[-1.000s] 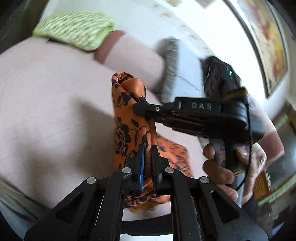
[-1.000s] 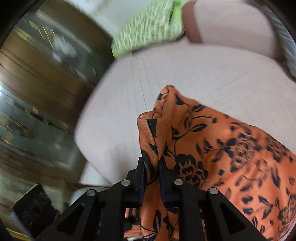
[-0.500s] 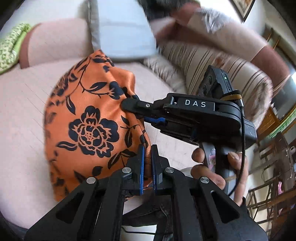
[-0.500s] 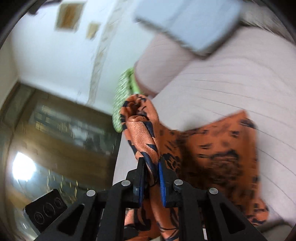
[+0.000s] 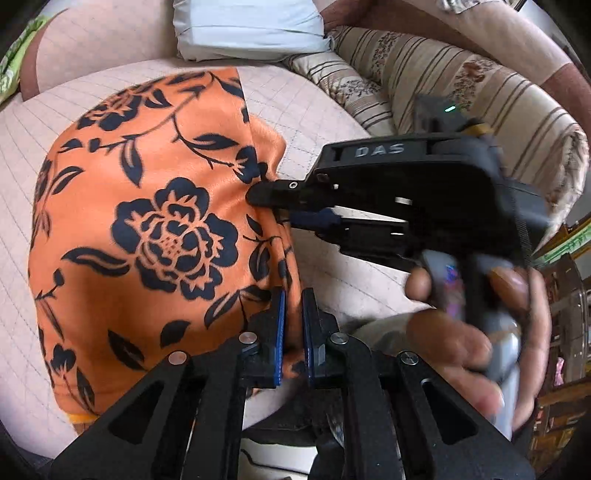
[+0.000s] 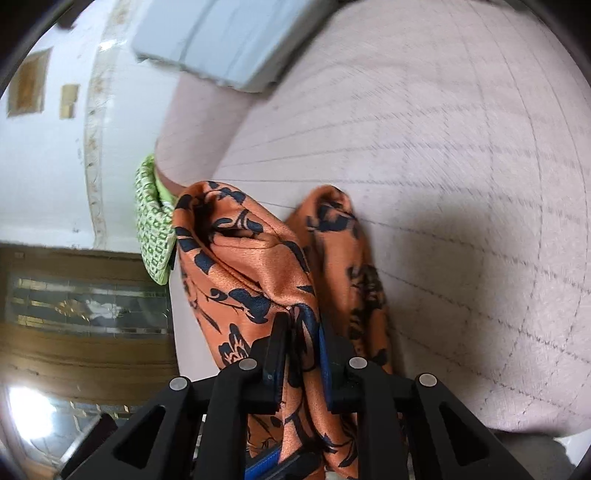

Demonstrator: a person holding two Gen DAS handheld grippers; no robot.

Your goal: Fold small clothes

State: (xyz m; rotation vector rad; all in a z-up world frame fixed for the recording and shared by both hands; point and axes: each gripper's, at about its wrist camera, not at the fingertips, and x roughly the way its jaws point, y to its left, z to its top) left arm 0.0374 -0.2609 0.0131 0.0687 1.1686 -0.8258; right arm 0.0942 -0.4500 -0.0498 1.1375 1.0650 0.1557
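Observation:
An orange garment with black flowers (image 5: 155,229) is spread over the pale pink quilted cushion (image 5: 325,122). My left gripper (image 5: 291,306) is shut on its near right edge. My right gripper (image 5: 258,194) comes in from the right in the left wrist view, shut on the same edge farther up. In the right wrist view my right gripper (image 6: 301,332) is shut on bunched orange cloth (image 6: 255,258), which rises in folds above the cushion (image 6: 461,184).
A light blue pillow (image 5: 247,27) lies at the back of the cushion. A striped sofa arm (image 5: 461,92) is to the right. A green patterned cushion (image 6: 153,221) sits at the far edge. A wooden cabinet (image 6: 74,314) stands to the left in the right wrist view.
The garment went from hanging bunched between the grippers to lying spread over the cushion. Both grippers swung down and toward the sofa's right side, still holding the cloth.

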